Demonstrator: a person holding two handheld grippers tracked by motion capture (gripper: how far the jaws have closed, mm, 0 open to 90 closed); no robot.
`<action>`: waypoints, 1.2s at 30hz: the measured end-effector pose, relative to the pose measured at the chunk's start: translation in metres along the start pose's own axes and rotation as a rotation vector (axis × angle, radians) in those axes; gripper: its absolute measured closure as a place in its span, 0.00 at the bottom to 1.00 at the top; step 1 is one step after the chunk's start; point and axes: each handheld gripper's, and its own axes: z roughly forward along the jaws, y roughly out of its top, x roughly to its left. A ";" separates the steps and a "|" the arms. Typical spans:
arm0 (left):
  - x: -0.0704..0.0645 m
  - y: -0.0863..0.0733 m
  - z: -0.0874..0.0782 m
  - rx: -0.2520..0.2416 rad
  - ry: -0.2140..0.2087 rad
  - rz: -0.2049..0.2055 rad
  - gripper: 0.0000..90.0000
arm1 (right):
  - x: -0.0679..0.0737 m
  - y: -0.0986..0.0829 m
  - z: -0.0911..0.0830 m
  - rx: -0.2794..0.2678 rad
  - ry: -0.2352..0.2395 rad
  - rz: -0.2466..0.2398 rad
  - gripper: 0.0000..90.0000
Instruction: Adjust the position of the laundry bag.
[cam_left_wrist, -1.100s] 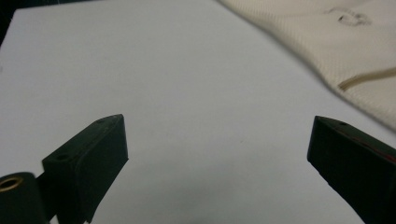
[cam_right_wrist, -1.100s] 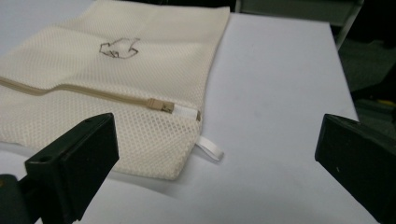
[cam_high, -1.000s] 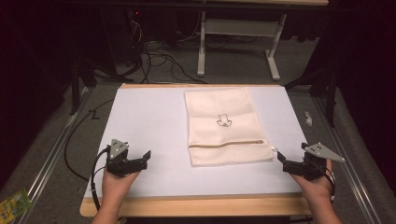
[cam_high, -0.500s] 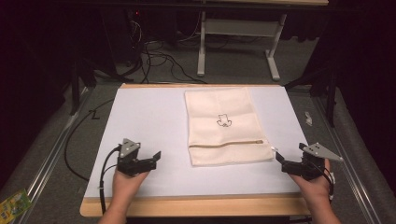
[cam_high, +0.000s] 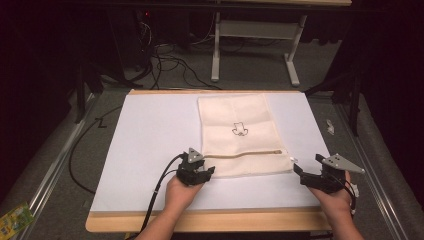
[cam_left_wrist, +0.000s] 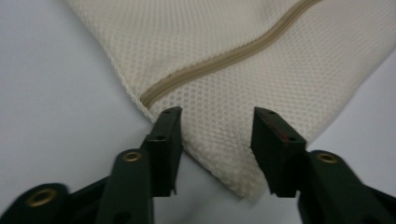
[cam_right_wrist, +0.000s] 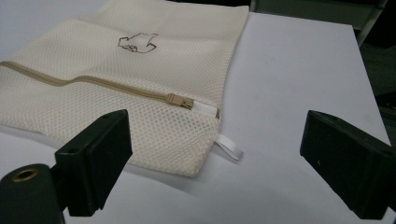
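Cream mesh laundry bag (cam_high: 241, 134), rectangular and flat, lying on the white sheet-covered table top (cam_high: 150, 140) right of centre; its long axis runs from the person's side toward the far edge of the table, with the short edges nearest and farthest from the person. Fabric is an open honeycomb mesh, soft and slightly rumpled; a tan zipper (cam_high: 243, 154) crosses the bag parallel to its near short edge, a little way in from it; the zipper pull (cam_right_wrist: 180, 101) sits at the bag's right end beside a white fabric tab (cam_right_wrist: 204, 108), and a white ribbon loop (cam_right_wrist: 229, 146) projects from that corner onto the sheet; a small dark outline emblem (cam_high: 239, 129) marks the middle of the panel.

Left gripper (cam_high: 209, 171), black with a grey three-cornered plate, held at the bag's near left corner; in the left gripper view its jaws stand apart and straddle the corner of the mesh (cam_left_wrist: 219, 154), clamped on nothing, with the zipper's end just beyond the left jaw.

Right gripper (cam_high: 298, 170), of the same build, held near the table's right edge, just beside the bag's near right corner and apart from it; its jaws are spread wide over bare sheet. A light wooden strip (cam_high: 210, 220) borders the table's near edge.
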 end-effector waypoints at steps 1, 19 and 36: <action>-0.002 -0.001 0.001 -0.003 0.031 0.032 0.65 | 0.000 0.000 0.000 0.001 0.001 -0.002 0.11; 0.011 -0.034 -0.060 0.060 0.072 0.126 0.97 | 0.015 -0.004 0.002 0.037 0.074 -0.034 0.20; 0.016 -0.045 -0.086 -0.129 0.101 0.142 0.42 | 0.041 -0.004 0.024 0.133 0.182 0.003 0.69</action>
